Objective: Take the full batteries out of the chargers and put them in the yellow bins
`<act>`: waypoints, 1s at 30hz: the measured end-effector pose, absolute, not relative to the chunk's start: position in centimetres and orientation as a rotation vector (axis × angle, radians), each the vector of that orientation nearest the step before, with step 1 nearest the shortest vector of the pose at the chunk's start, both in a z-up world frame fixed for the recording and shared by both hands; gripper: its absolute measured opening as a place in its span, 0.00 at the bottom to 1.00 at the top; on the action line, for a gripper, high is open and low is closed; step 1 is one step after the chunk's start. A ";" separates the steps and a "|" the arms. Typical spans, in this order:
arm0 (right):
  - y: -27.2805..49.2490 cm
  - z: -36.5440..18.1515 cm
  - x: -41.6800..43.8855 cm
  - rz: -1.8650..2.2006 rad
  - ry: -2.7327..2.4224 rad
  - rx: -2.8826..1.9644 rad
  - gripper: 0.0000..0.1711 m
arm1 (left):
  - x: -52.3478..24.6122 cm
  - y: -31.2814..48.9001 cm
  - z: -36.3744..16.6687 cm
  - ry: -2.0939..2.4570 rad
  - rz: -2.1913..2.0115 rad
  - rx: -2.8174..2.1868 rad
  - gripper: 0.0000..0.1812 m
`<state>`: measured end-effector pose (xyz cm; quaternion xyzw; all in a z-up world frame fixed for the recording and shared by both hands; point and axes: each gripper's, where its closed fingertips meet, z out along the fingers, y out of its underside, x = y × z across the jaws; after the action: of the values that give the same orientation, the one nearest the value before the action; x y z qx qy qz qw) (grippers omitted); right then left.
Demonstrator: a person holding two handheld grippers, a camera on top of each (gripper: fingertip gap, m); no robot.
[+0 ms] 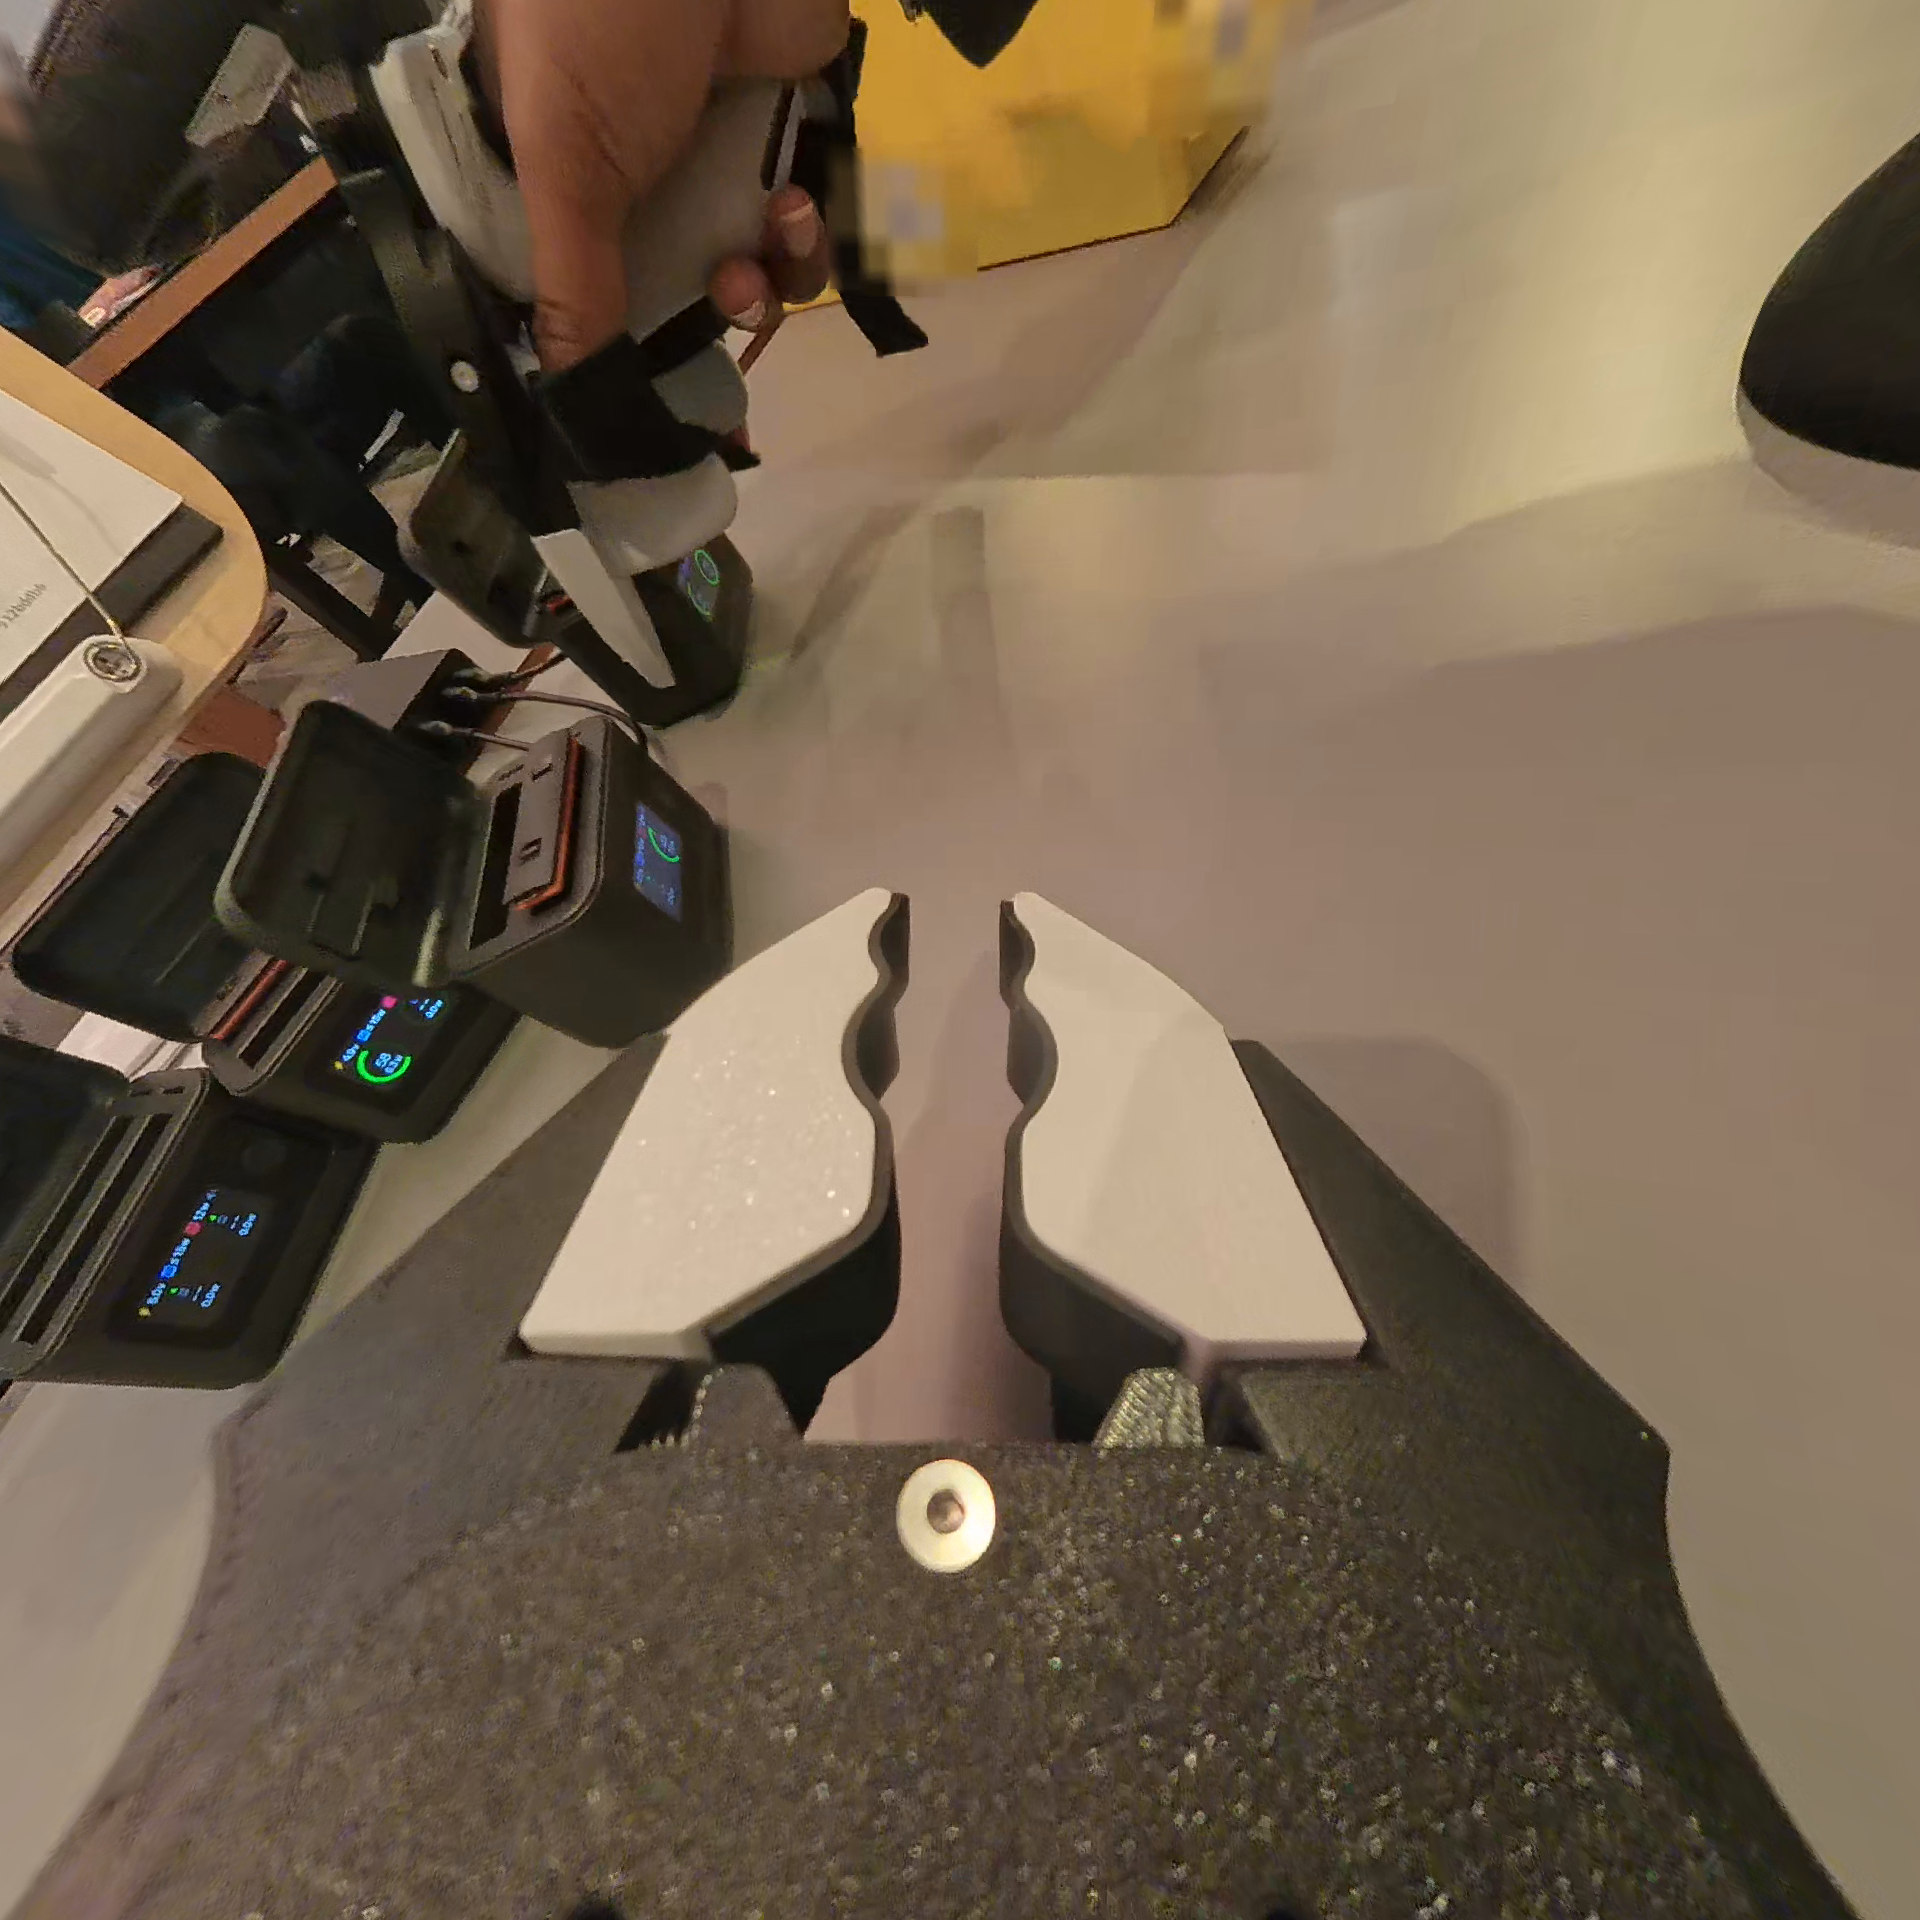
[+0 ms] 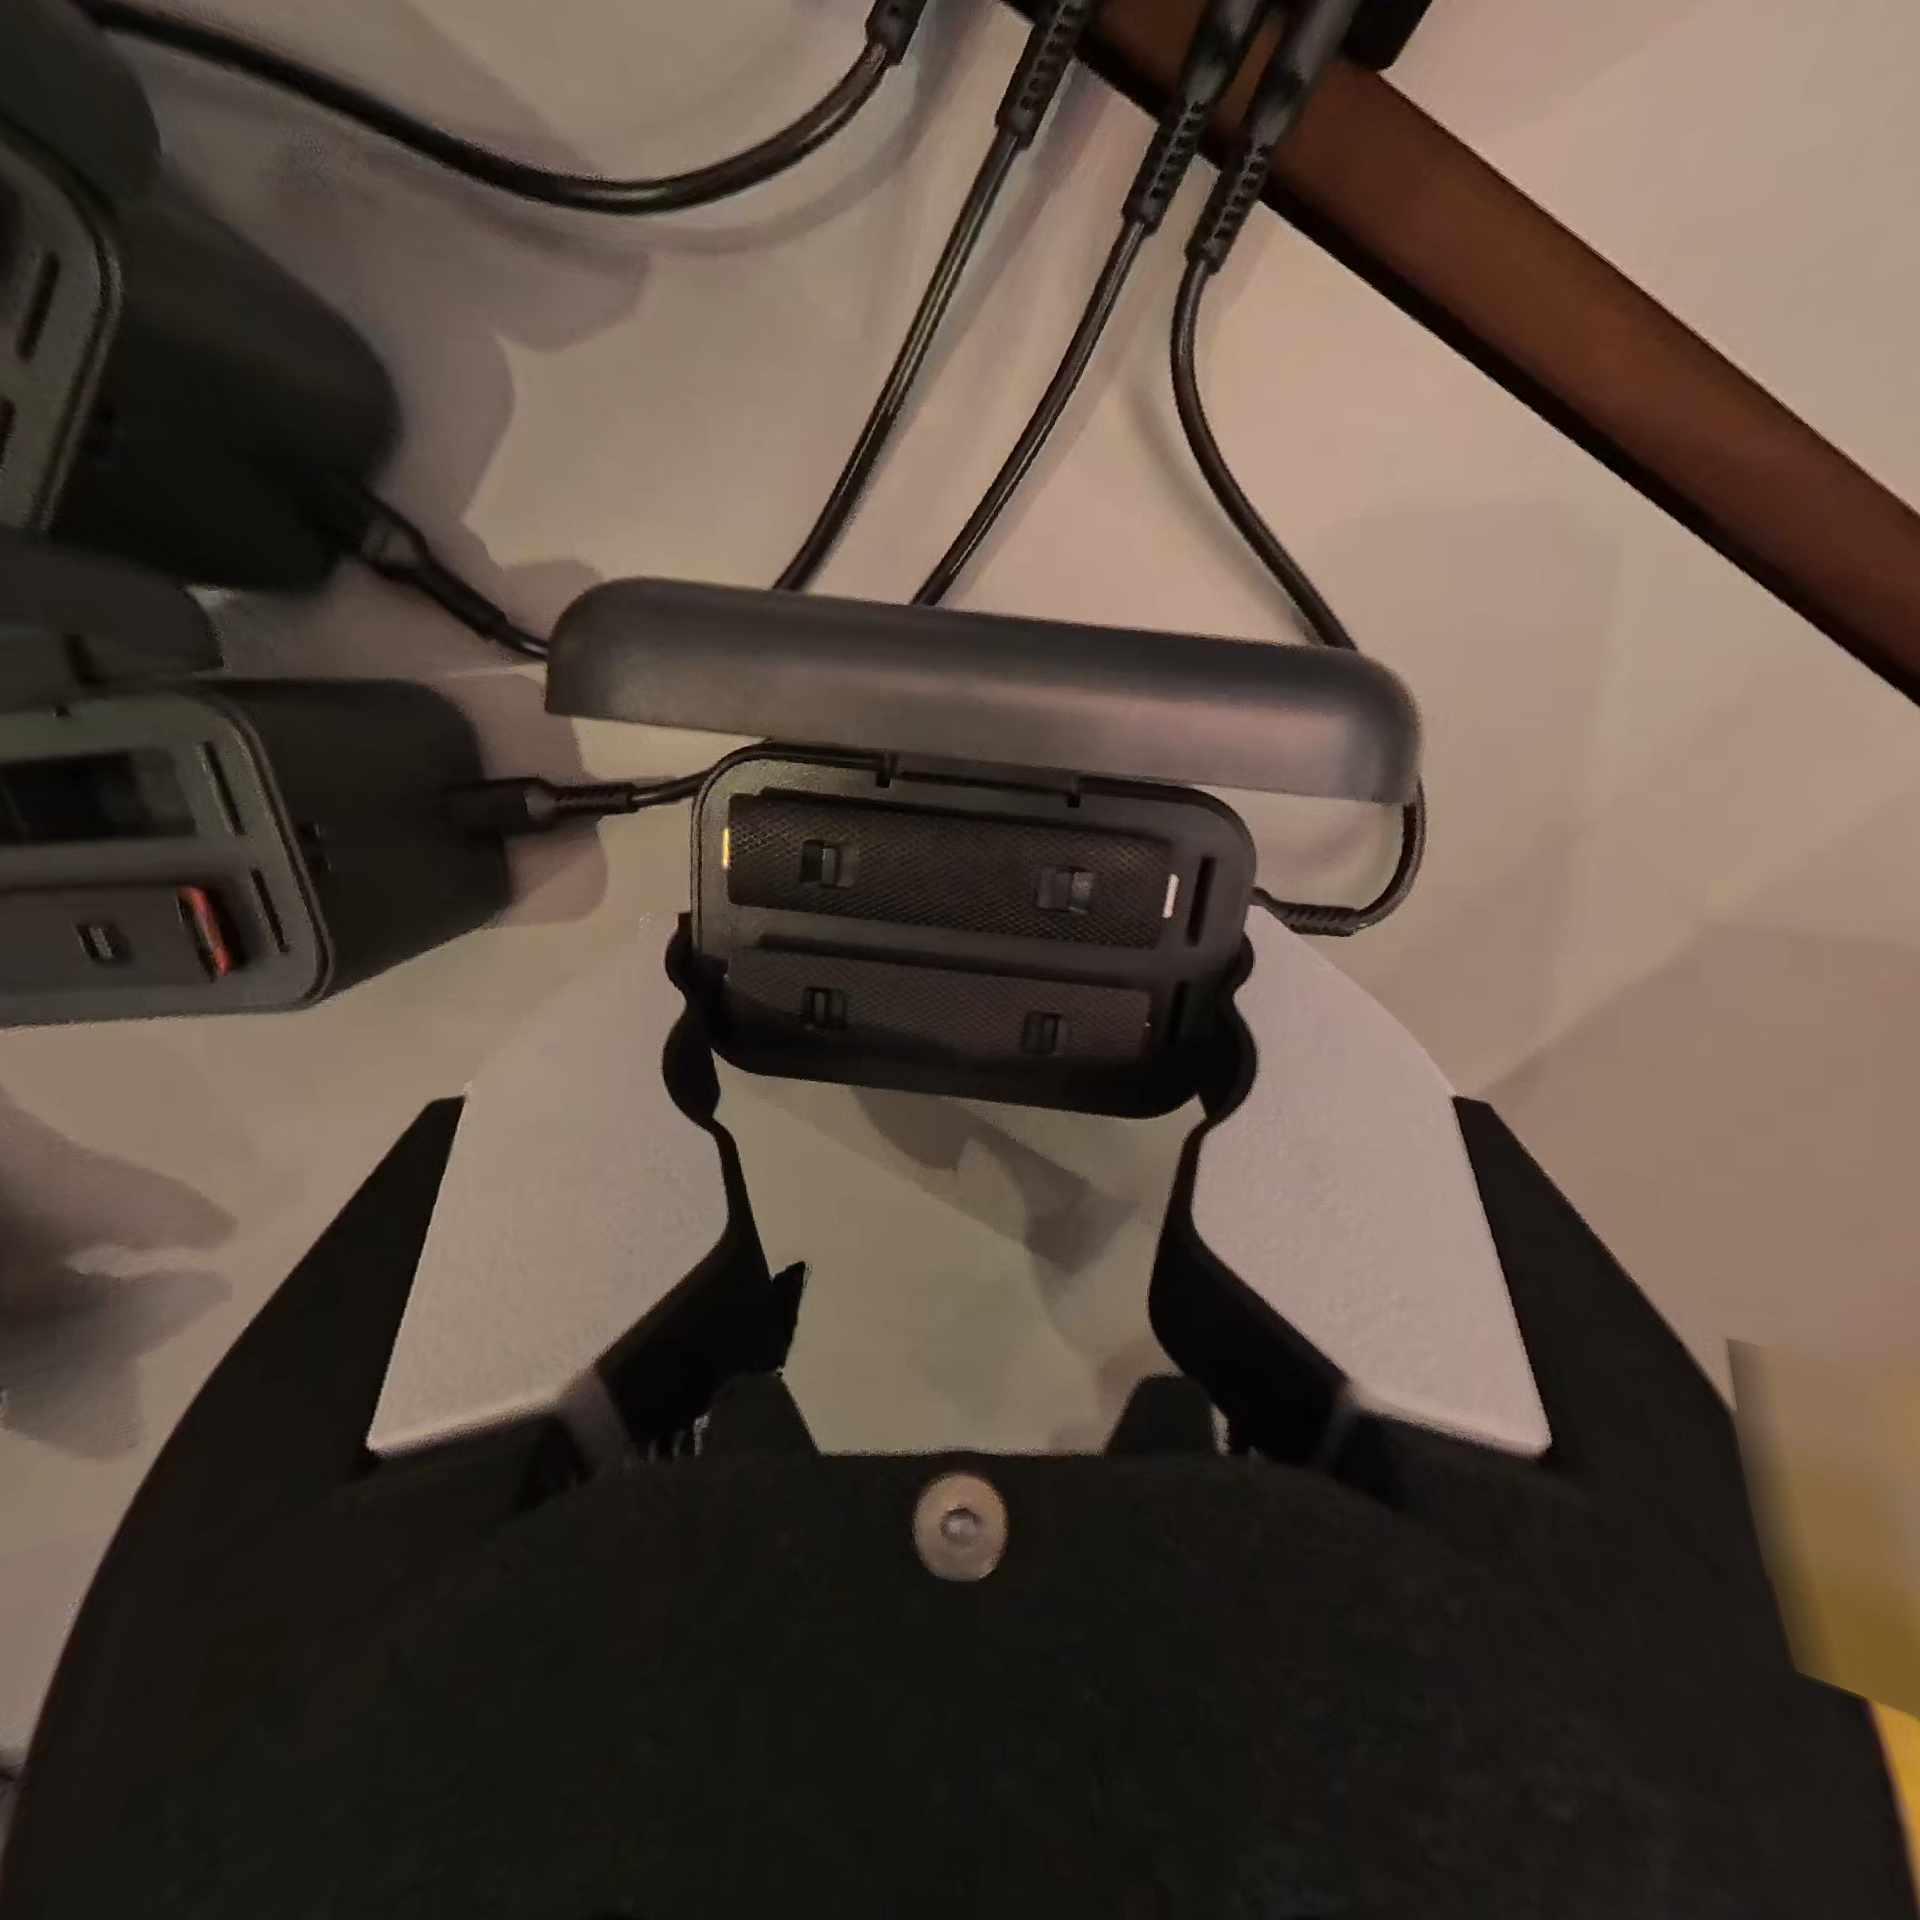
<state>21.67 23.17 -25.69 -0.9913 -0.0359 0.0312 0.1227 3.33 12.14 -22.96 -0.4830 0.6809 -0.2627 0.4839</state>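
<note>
Item: charger (image 2: 971,966), dark case with its lid (image 2: 977,707) swung open, standing on the white surface (image 2: 1558,727) near the back edge where the cables (image 2: 935,343) run off. My right gripper (image 2: 958,997) straddles its near end, fingers spread wide and touching or nearly touching both side walls; I cannot tell if they press hard, and it reads as bracing the case. Contents: two batteries (image 2: 951,873), dark textured bars lying side by side in slots, long axes running left to right across the right wrist view, top faces with small latches turned up toward the camera. Handling, by my judgement: rigid, compact, light, the mesh skin fairly grippy; seated snugly, so best taken across the narrow width near the middle and drawn straight up out of the slot. My left gripper (image 1: 951,935) hangs over bare surface, jaws nearly together with a slim gap, holding nothing. Further stock: three more open chargers (image 1: 582,883) along the left edge, screens lit. Destination: yellow bin (image 1: 1049,135) at the far edge, partly blurred.
</note>
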 end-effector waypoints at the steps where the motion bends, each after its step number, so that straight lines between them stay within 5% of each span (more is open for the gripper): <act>1: 23.2 -25.7 21.6 0.090 -0.087 -2.895 0.54 | 3.3 12.1 -23.0 1.659 -0.639 -1.178 0.09; 13: 24.2 -19.4 22.3 0.479 -0.001 -2.636 0.55 | 3.2 12.4 -23.2 1.658 -0.631 -1.193 0.09; 19: 23.3 -17.0 22.3 0.416 -0.409 -2.481 0.33 | 3.2 12.5 -23.2 1.657 -0.626 -1.198 0.09; 21: 23.1 -17.4 23.0 0.331 -0.437 -2.486 0.33 | 3.2 12.6 -23.2 1.654 -0.624 -1.203 0.09; 30: 22.6 -23.4 22.2 0.170 -0.348 -2.529 0.62 | 3.2 12.6 -23.2 1.652 -0.622 -1.209 0.09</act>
<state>22.23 22.64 -23.36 -0.9468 -0.1304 0.0638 0.2873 3.21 12.64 -23.24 -0.4957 0.6773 -0.2550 0.4802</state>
